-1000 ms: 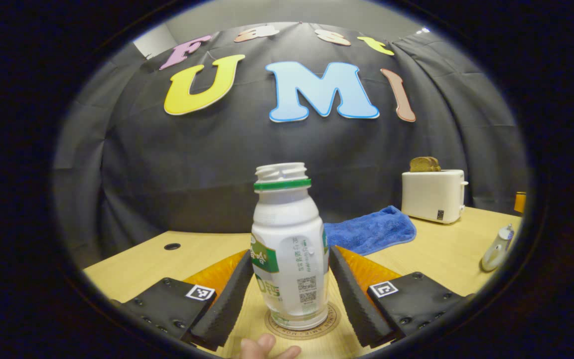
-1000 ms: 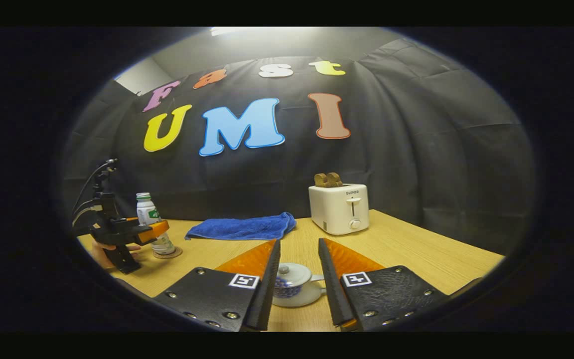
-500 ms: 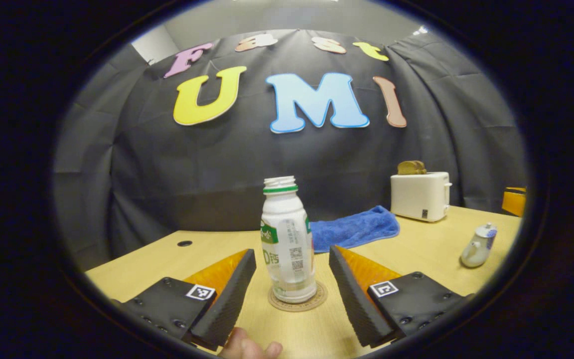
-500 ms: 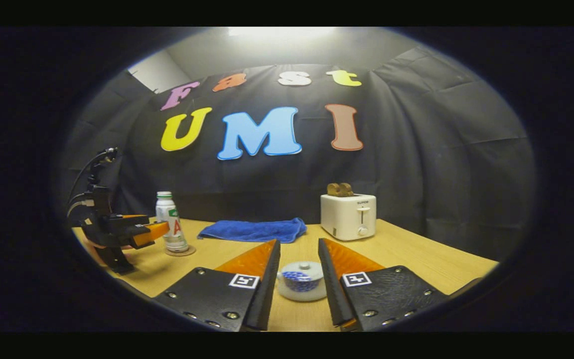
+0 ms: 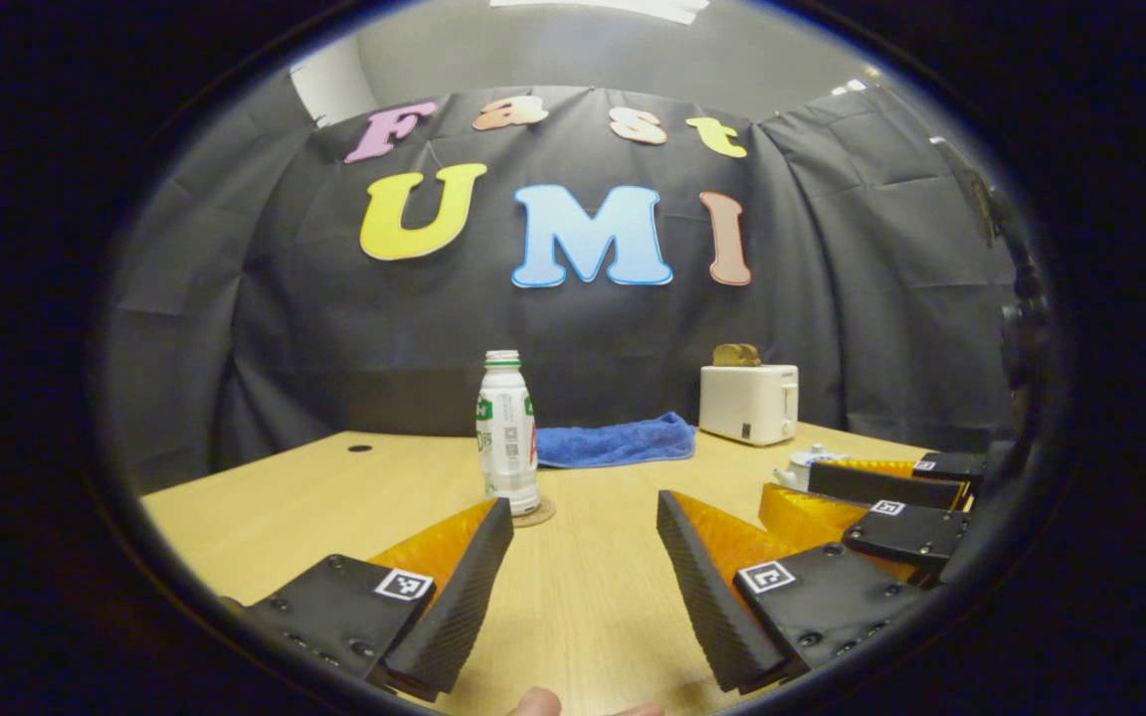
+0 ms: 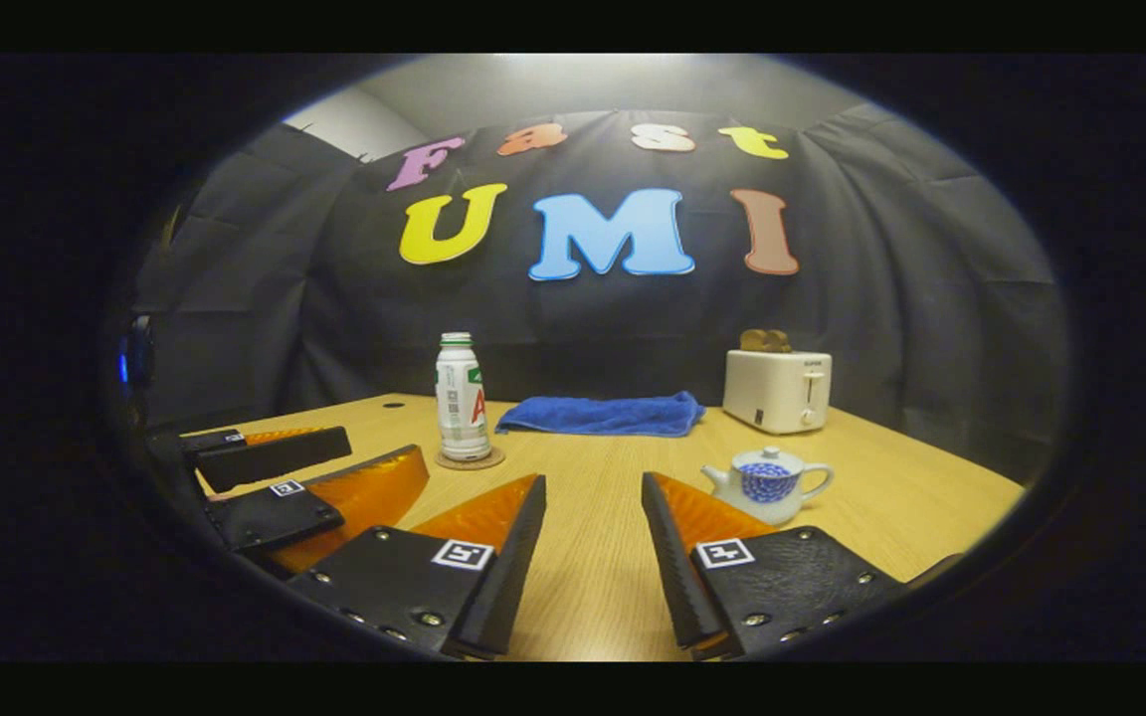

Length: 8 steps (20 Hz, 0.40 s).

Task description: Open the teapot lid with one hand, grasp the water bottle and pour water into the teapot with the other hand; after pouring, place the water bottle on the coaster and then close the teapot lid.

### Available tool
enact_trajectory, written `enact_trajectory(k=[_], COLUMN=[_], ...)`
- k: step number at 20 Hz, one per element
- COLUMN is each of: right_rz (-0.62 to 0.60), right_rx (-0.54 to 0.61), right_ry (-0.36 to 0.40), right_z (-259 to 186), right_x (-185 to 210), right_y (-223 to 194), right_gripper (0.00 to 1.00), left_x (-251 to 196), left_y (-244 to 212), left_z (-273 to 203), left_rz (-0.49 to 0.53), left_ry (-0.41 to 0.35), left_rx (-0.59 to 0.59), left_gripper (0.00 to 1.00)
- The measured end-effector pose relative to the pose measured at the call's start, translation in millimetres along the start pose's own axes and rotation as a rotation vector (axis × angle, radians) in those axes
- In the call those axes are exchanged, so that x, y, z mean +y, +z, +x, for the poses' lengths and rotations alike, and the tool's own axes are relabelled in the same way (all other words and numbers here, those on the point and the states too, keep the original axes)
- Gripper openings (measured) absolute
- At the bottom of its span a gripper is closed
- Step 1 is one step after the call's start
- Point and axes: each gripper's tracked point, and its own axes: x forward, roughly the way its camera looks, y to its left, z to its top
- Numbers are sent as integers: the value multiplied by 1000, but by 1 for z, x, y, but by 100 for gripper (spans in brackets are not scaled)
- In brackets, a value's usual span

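Observation:
The white uncapped water bottle [image 5: 508,434] [image 6: 462,396] stands upright on a round coaster [image 5: 537,513] [image 6: 470,459] on the wooden table. The white teapot [image 6: 768,484] with a blue pattern has its lid on; in the left gripper view the teapot [image 5: 804,464] is partly hidden behind the other gripper. My left gripper [image 5: 585,582] is open, well back from the bottle, holding nothing. My right gripper [image 6: 593,557] is open too, drawn back to the left of the teapot. In the right gripper view the left gripper [image 6: 319,475] shows at the left.
A blue towel [image 5: 616,440] [image 6: 601,414] lies at the back of the table [image 5: 593,587]. A white toaster [image 5: 748,402] [image 6: 777,390] with toast stands to its right. A fingertip [image 5: 538,703] shows at the bottom edge of the left gripper view.
Both grippers have pulled back from the table's objects. The left one left the bottle on the coaster; the right one drew away from the lidded teapot, now to its right.

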Motion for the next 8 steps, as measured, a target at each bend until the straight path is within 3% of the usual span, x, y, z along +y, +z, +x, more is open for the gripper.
enact_trajectory(k=[3,4,8], right_rz=[10,10,12], right_rx=[1,8,7], right_ry=[-68,-80,-96], right_z=[0,2,1], right_x=[-11,-12,-13], right_y=[-5,-6,-4], right_gripper=[83,84,84], left_x=[13,13,13], left_y=[-2,-1,-3], left_z=[0,1,0], left_rz=[9,9,10], left_ry=[81,87,94], left_rx=[-2,-2,0], left_gripper=[100,97,100])
